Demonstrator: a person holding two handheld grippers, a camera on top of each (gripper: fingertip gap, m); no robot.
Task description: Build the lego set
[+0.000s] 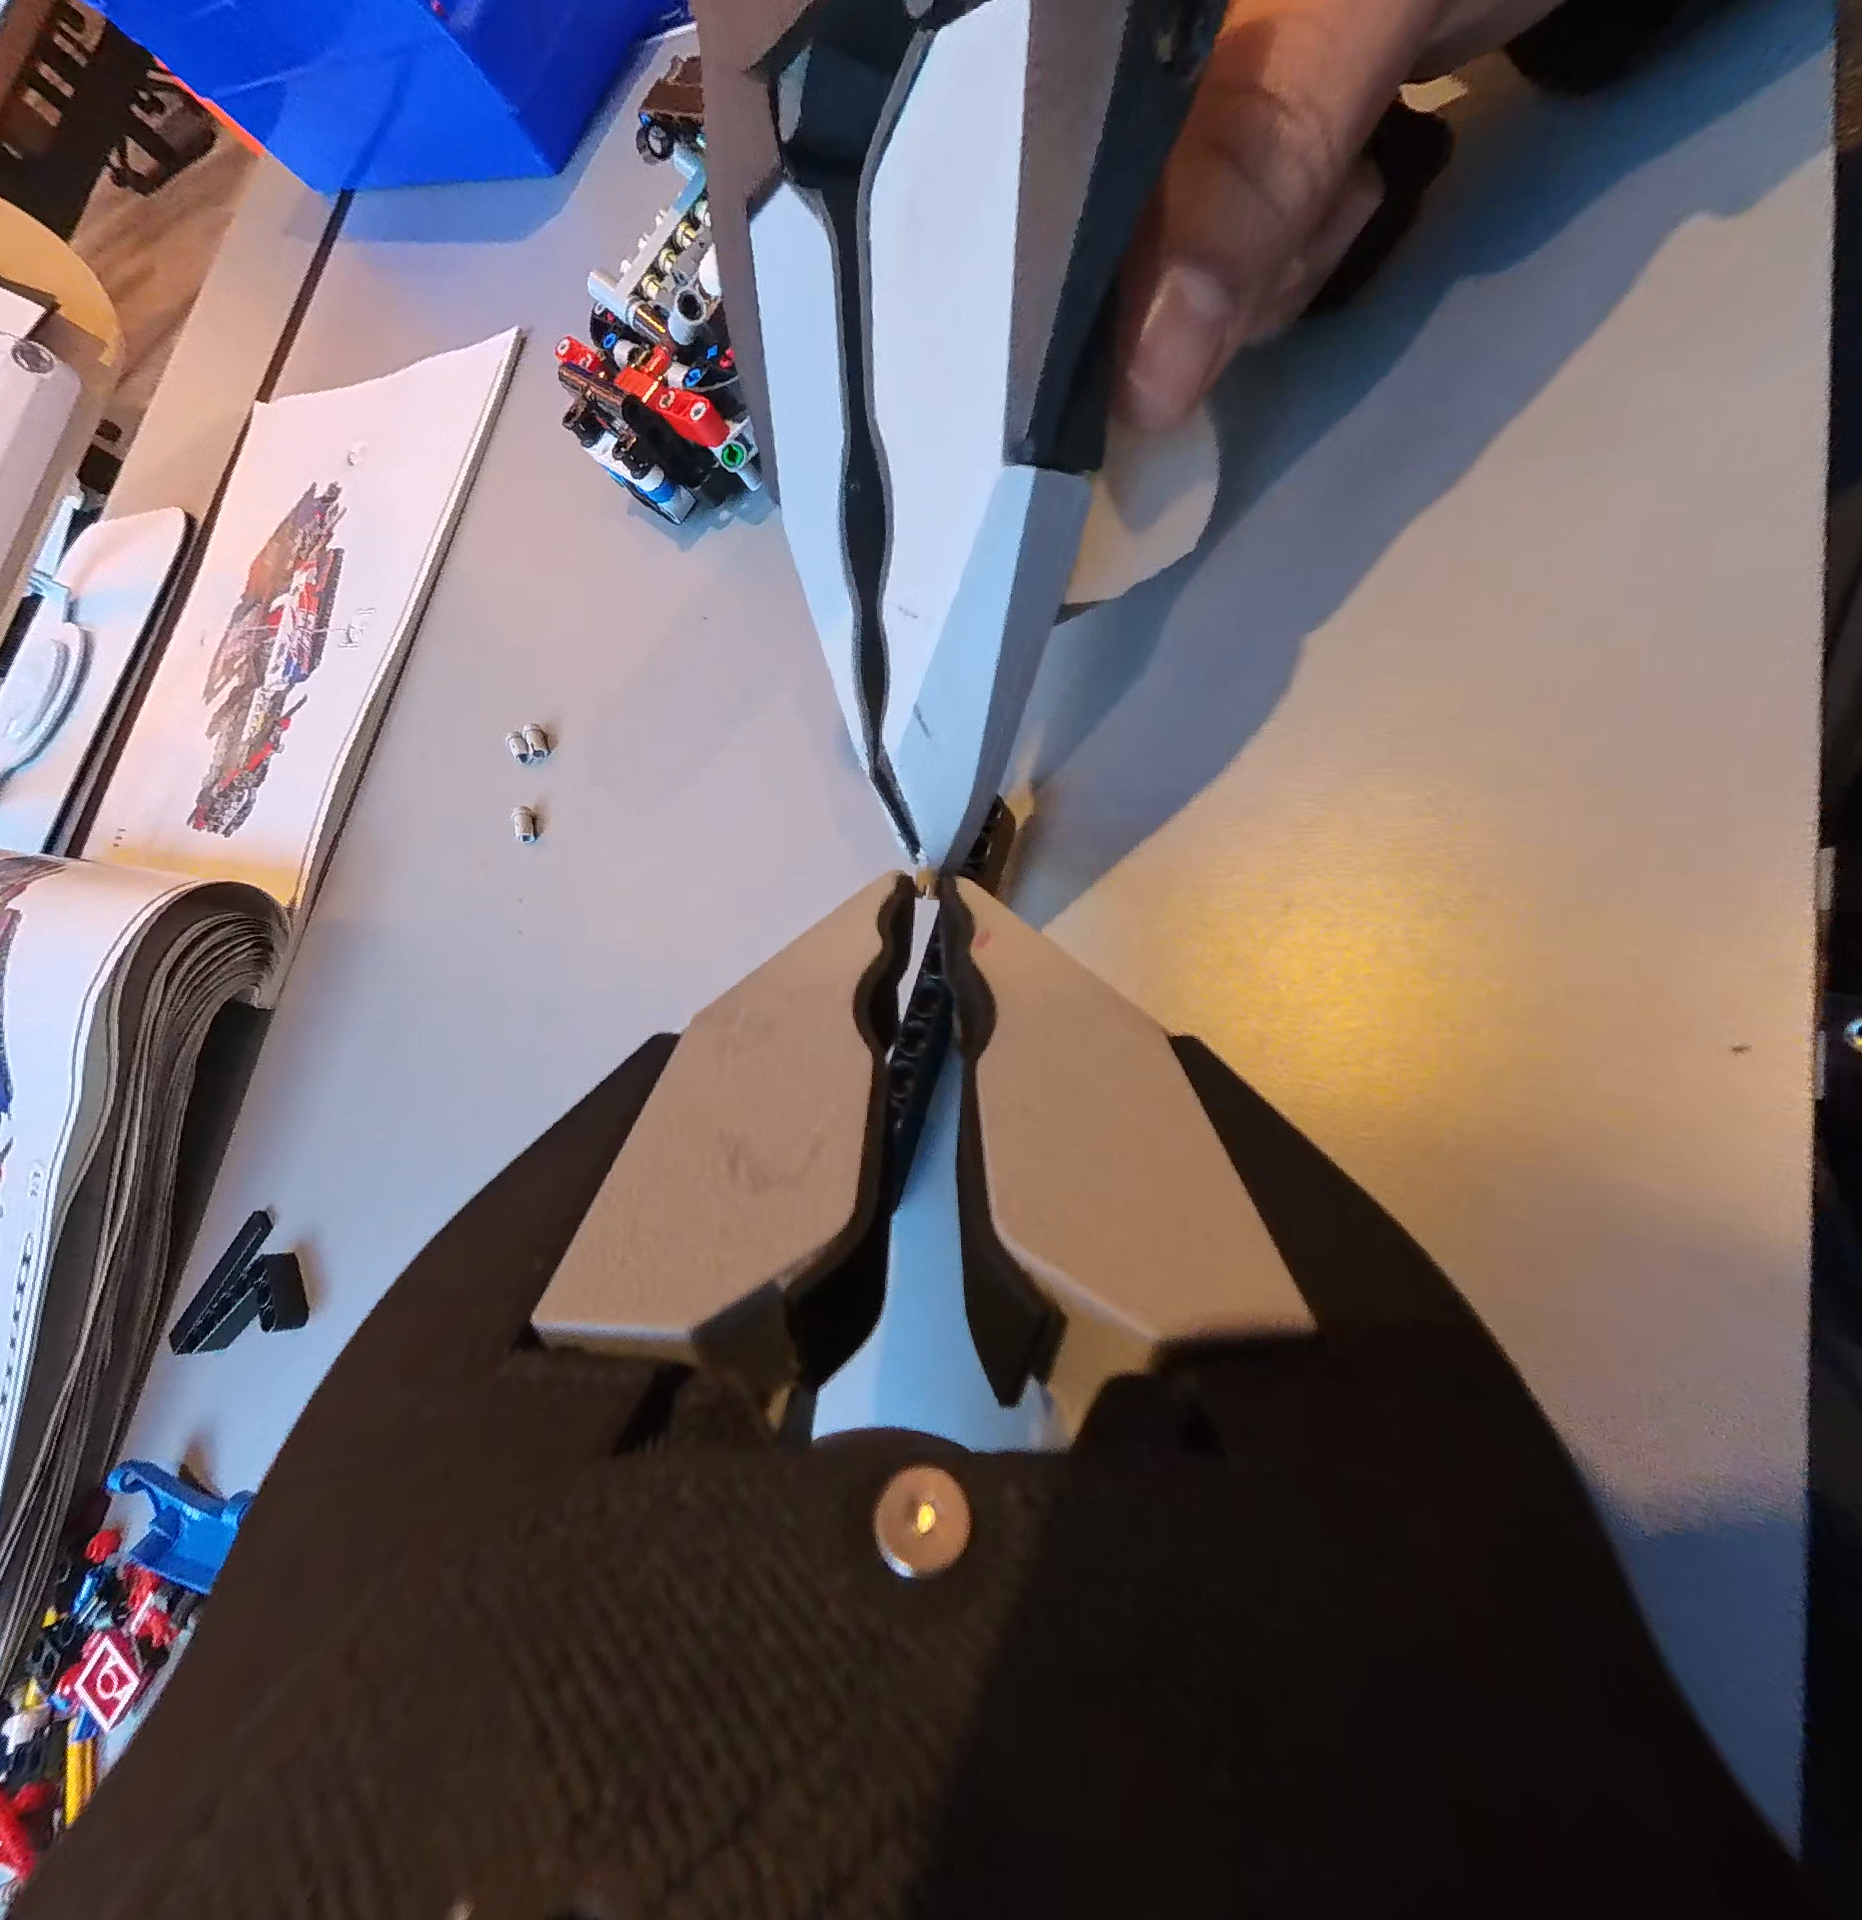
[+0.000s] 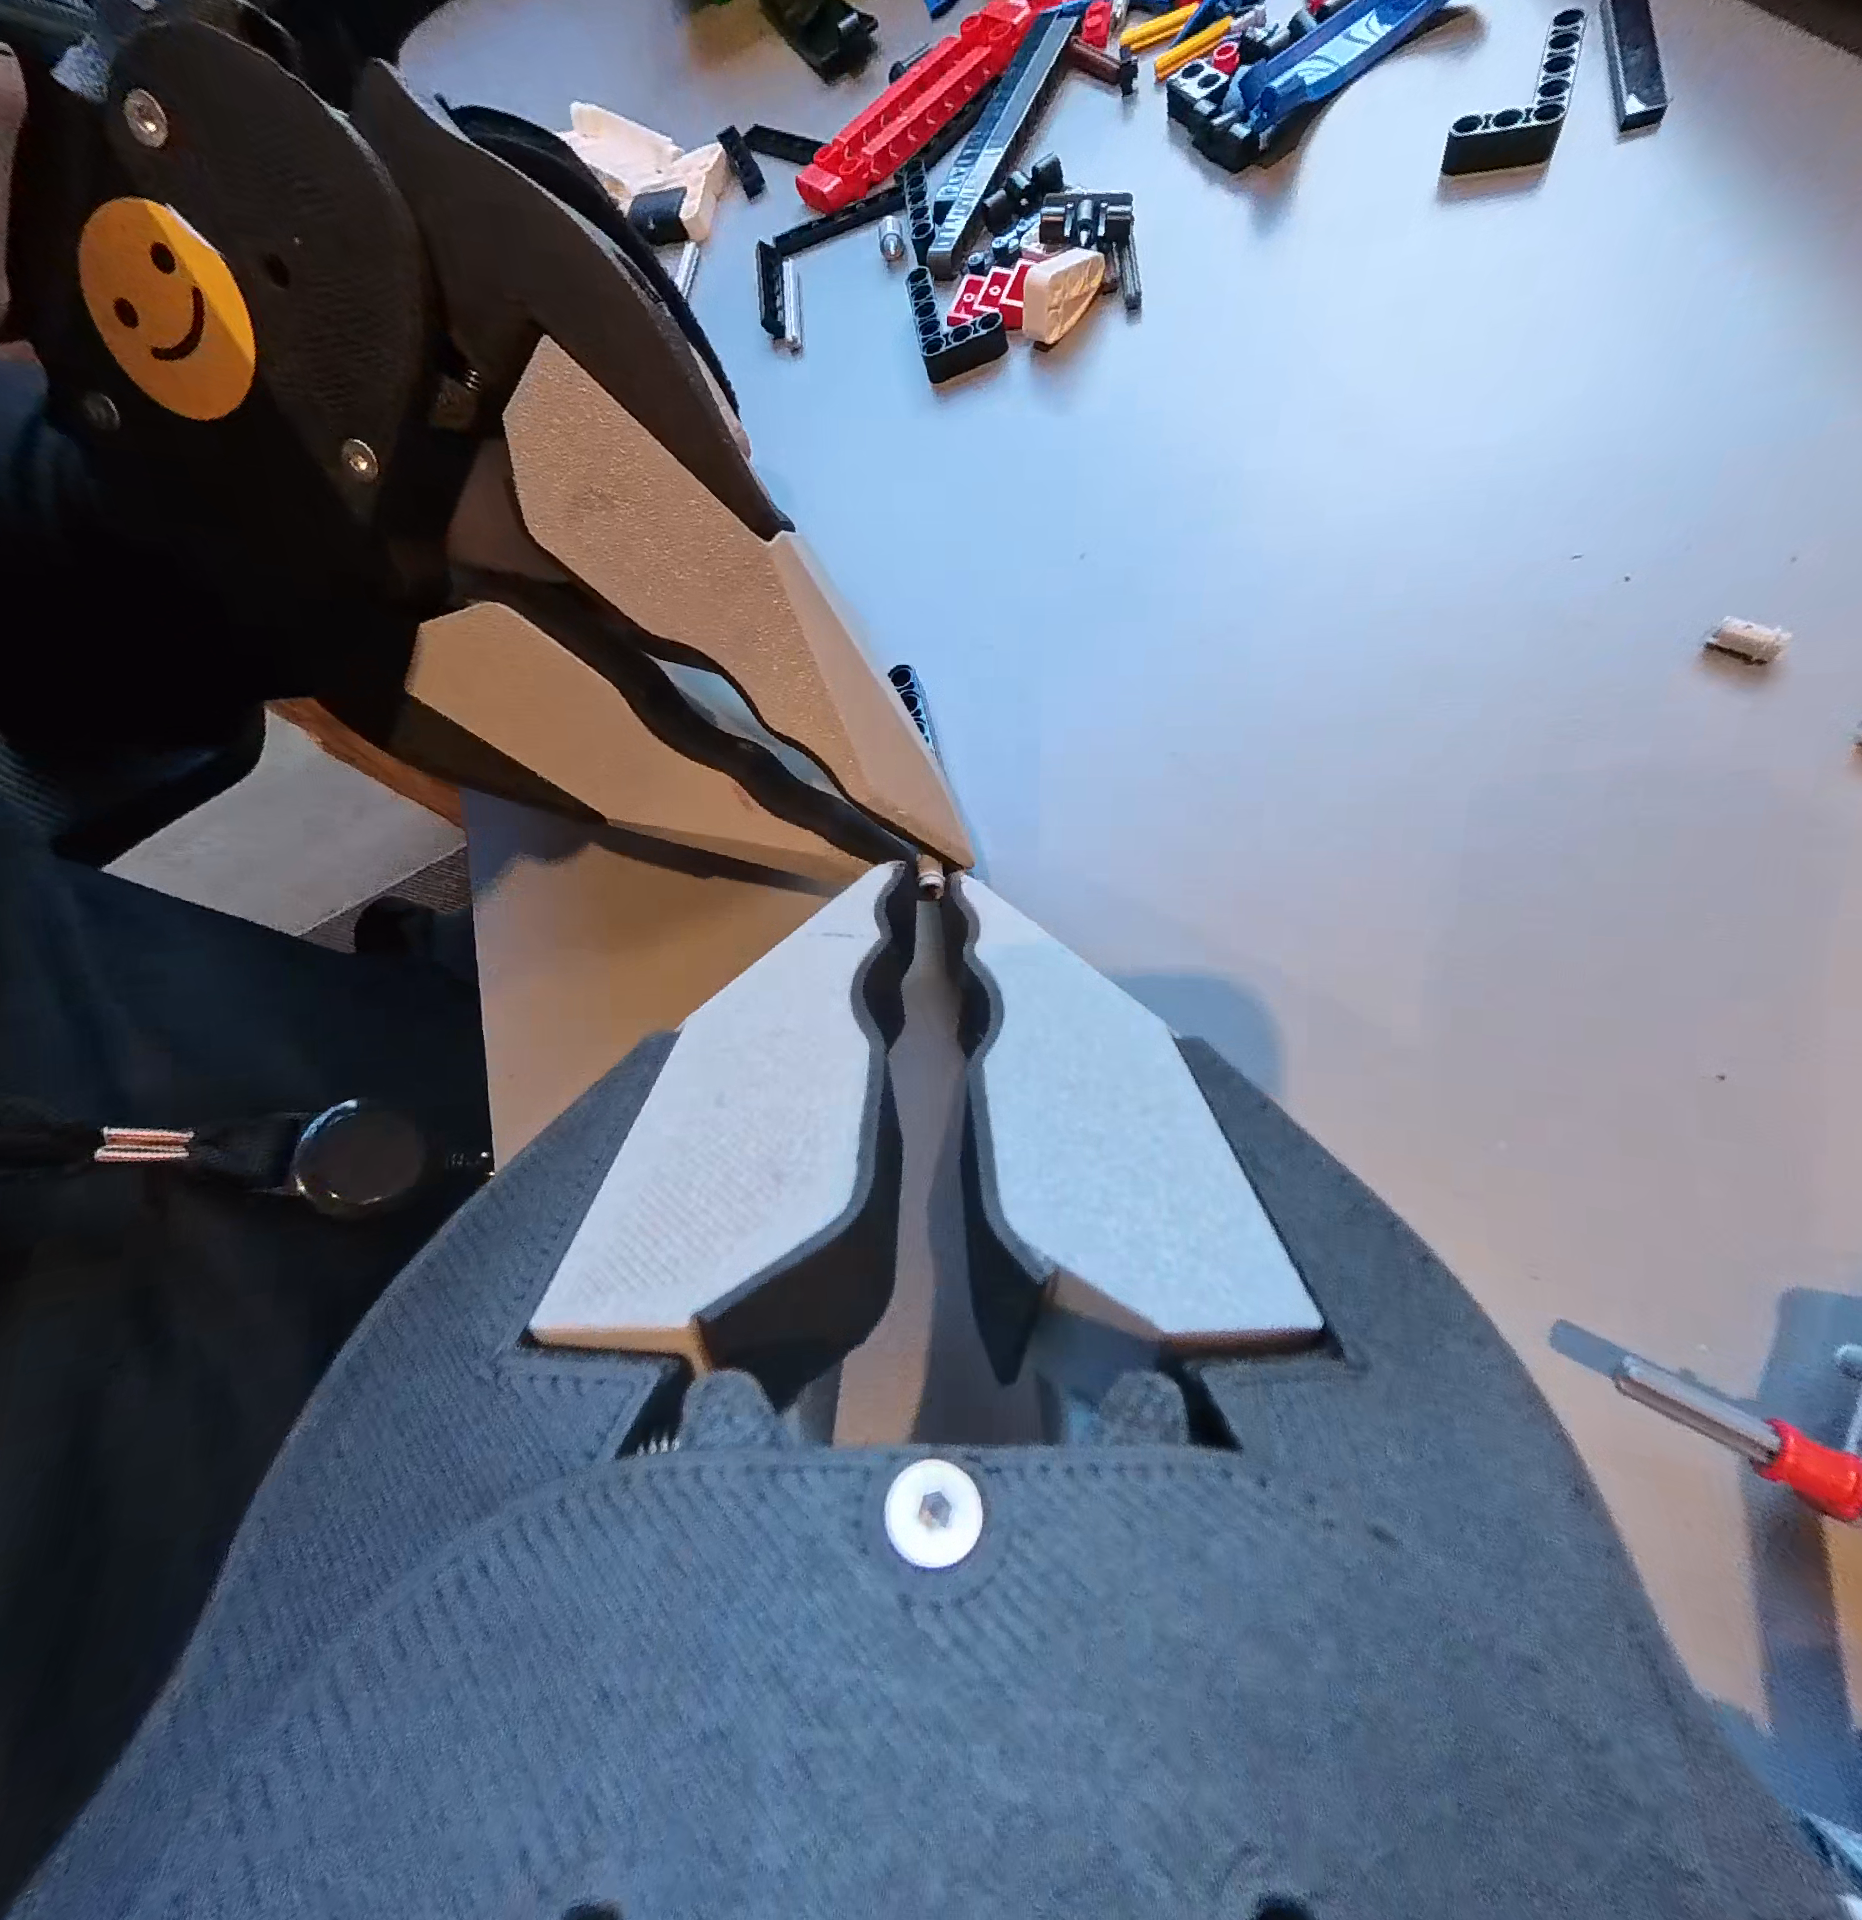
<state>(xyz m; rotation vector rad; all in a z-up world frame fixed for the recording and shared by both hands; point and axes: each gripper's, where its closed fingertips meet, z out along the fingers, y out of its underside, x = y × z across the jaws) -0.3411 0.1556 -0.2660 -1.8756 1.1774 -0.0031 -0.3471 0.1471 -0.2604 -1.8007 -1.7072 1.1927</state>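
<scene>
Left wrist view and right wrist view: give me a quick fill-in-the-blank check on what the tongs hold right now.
1. The beam clamped in the left tongs is coloured ____.
2. The right tongs pinch a small pin at their very ____.
3. The number of loose pins on the table beside the booklet is ____.

Missing words: black; tips; three.

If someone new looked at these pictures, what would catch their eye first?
Probably the two tools meeting tip to tip at centre: the left tool shut on a black beam, the right tool pinching a small tan pin. Next, the yellow smiley disc upper left and the loose bricks scattered beyond.
</scene>
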